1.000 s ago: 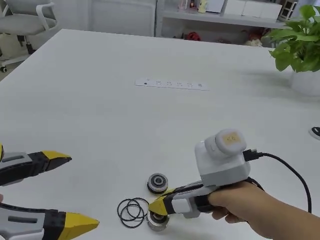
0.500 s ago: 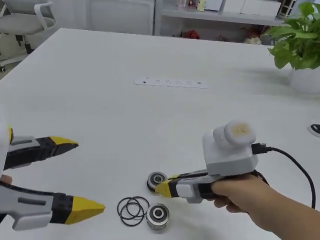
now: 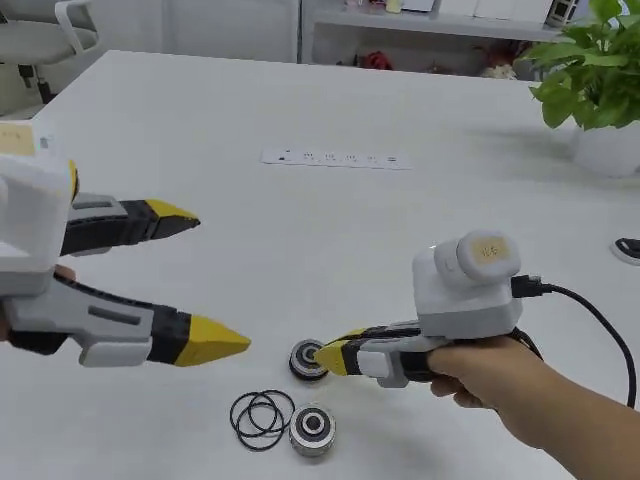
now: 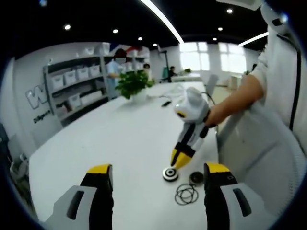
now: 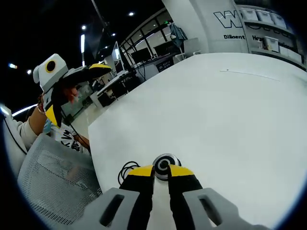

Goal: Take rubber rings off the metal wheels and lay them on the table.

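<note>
In the lower middle of the head view, the right gripper (image 3: 322,357) sits low over the white table (image 3: 300,230). Its jaws are drawn narrow, nearly together, with the yellow tips against the rim of one metal wheel (image 3: 305,361); whether they pinch anything cannot be told. A second wheel (image 3: 312,428) lies just below it, with a small heap of black rubber rings (image 3: 262,414) just beside it on the left. At the left edge, the left gripper (image 3: 218,280) hangs above the table, jaws spread wide, holding nothing. A power strip (image 3: 335,158) lies further up the frame.

Open-plan office: white worktable (image 3: 300,230), swivel chair (image 3: 36,42), potted plant (image 3: 590,70), shelves (image 4: 72,86) of storage boxes.
</note>
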A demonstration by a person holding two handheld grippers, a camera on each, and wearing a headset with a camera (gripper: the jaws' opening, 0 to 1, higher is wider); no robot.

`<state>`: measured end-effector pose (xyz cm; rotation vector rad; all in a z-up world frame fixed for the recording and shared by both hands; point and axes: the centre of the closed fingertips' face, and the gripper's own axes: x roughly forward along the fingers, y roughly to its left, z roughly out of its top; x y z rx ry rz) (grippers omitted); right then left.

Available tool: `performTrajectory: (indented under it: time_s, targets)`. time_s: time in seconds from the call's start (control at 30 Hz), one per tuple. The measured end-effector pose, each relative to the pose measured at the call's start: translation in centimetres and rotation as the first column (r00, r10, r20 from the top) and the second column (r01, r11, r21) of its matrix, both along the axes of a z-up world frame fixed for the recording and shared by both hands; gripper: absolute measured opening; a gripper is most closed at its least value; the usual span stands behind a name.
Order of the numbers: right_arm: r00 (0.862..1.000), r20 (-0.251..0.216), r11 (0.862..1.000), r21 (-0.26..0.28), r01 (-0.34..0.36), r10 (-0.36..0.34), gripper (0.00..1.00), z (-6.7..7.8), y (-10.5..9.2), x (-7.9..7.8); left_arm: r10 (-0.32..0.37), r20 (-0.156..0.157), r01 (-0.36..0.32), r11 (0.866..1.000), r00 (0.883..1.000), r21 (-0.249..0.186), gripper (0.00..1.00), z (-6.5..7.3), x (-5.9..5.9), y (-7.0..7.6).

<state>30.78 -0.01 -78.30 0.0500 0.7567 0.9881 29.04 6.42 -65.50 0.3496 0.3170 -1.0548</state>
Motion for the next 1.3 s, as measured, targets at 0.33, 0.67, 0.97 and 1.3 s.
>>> performTrajectory:
  time_s: [0.33,0.67,0.97,1.3]
  targets:
    - [1.0,0.011,1.0,-0.001,0.024,-0.024,0.12,-0.2,-0.5,0.6,-0.072,0.024,0.07,0.994,0.997,0.086,0.71,0.0,3.2,-4.1]
    - [1.0,0.023,1.0,-0.018,0.005,-0.004,0.18,-0.8,-0.7,0.6,-0.094,-0.029,0.096,0.993,0.995,0.068,0.58,-4.6,3.8,-6.1]
    - [0.999,0.025,0.998,-0.052,-0.032,0.033,0.21,-1.6,-0.8,0.2,-0.088,-0.072,0.093,0.994,0.993,0.064,0.48,-8.7,3.5,-5.8]
    - [0.995,0.044,0.992,-0.096,-0.087,0.091,0.23,-2.5,-0.4,-0.6,-0.101,-0.102,0.109,0.991,0.99,0.073,0.35,-10.8,2.7,-6.5]
